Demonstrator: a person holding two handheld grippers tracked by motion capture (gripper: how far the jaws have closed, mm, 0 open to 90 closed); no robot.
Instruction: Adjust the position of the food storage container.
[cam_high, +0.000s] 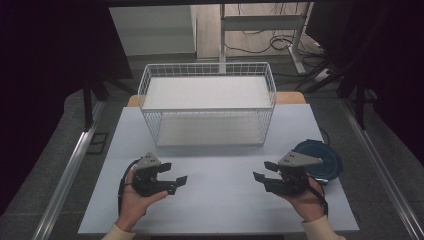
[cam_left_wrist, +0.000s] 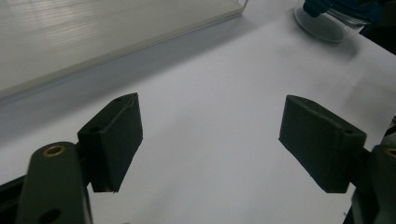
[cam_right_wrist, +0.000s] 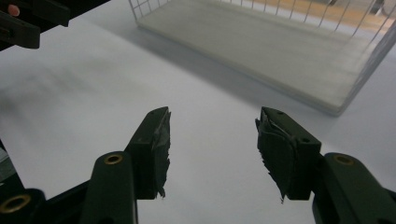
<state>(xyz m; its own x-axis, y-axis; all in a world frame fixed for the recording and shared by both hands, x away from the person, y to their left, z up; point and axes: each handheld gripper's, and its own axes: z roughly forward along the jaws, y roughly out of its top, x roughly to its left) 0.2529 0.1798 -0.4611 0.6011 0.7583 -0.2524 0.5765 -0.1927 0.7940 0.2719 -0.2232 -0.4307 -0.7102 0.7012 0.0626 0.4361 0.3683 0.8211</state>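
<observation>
A white wire basket (cam_high: 207, 107) with a white floor board and a white upper shelf stands at the back middle of the pale table (cam_high: 220, 210). My left gripper (cam_high: 173, 172) is held low over the table's front left, open, jaws pointing right, nothing between them. My right gripper (cam_high: 264, 171) mirrors it at the front right, open and empty, jaws pointing left. In the left gripper view the left gripper (cam_left_wrist: 211, 105) spans bare table. The right gripper (cam_right_wrist: 212, 114) has frayed pads (cam_right_wrist: 273, 154) and faces the basket (cam_right_wrist: 280, 46).
A round container with a dark blue lid (cam_high: 322, 157) sits at the table's right edge, just behind my right hand, also seen as the container (cam_left_wrist: 331, 21). The left gripper (cam_right_wrist: 28, 18) shows at the upper left. Black curtains and metal rails flank the table.
</observation>
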